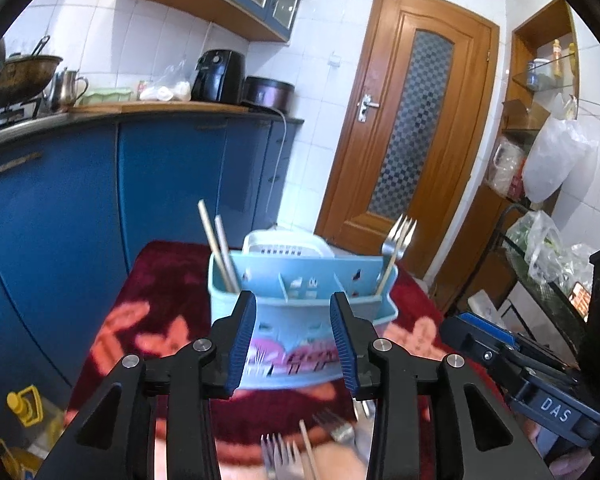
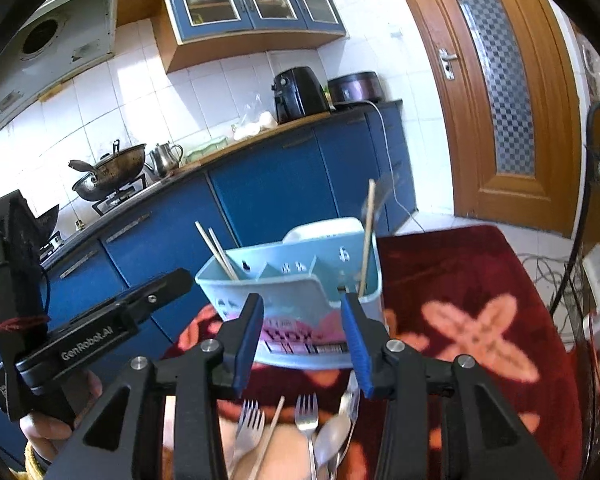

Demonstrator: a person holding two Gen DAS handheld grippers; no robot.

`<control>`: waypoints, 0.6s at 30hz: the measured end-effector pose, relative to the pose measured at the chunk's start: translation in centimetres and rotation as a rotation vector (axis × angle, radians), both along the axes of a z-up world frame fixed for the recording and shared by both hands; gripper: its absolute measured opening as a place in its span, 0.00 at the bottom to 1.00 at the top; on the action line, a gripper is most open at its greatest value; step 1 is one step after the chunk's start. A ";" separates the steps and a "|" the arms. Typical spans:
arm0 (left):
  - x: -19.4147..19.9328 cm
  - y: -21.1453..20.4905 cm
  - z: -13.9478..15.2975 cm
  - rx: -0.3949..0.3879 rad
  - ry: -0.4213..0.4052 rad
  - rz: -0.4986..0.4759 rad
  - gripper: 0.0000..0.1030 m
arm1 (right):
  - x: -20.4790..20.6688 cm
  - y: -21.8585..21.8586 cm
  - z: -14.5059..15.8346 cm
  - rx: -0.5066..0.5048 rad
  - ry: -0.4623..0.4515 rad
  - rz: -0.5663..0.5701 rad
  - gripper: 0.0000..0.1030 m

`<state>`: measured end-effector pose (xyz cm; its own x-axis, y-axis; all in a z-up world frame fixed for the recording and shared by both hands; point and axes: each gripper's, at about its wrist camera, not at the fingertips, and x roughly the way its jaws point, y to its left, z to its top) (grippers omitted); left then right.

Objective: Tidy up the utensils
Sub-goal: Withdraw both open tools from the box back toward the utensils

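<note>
Standing on a dark red patterned cloth (image 2: 472, 280), the light blue utensil caddy (image 1: 300, 312) holds a pair of chopsticks (image 1: 218, 248) in its left compartment and a fork (image 1: 396, 240) upright in its right one, while the middle sections show nothing sticking up. A white plastic basket (image 1: 284, 244) sits just behind it. Nearer the cameras, loose forks (image 2: 306, 416), a spoon (image 2: 332, 436) and a single chopstick (image 2: 270, 432) lie together on the cloth. The left gripper (image 1: 296, 344) hangs in front of the caddy with its jaws spread and nothing between them; the right gripper (image 2: 304, 340) is likewise parted and bare. Behind stand blue cabinets (image 1: 80, 184), a wok (image 2: 112, 168), a black air fryer (image 1: 218, 76) and a wooden door (image 1: 412, 120).
</note>
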<state>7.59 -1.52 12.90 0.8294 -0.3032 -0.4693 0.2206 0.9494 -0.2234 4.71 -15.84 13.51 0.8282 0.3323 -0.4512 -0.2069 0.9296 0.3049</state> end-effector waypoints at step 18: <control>-1.6 1.1 -5.6 0.018 0.193 0.018 0.38 | -1.9 -0.8 -6.1 -0.012 0.181 -0.017 0.45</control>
<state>5.95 -0.42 7.33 0.7287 -0.2795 -0.6252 0.1586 0.9570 -0.2430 2.81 -16.67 7.38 0.7383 0.3132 -0.5973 -0.1342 0.9362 0.3250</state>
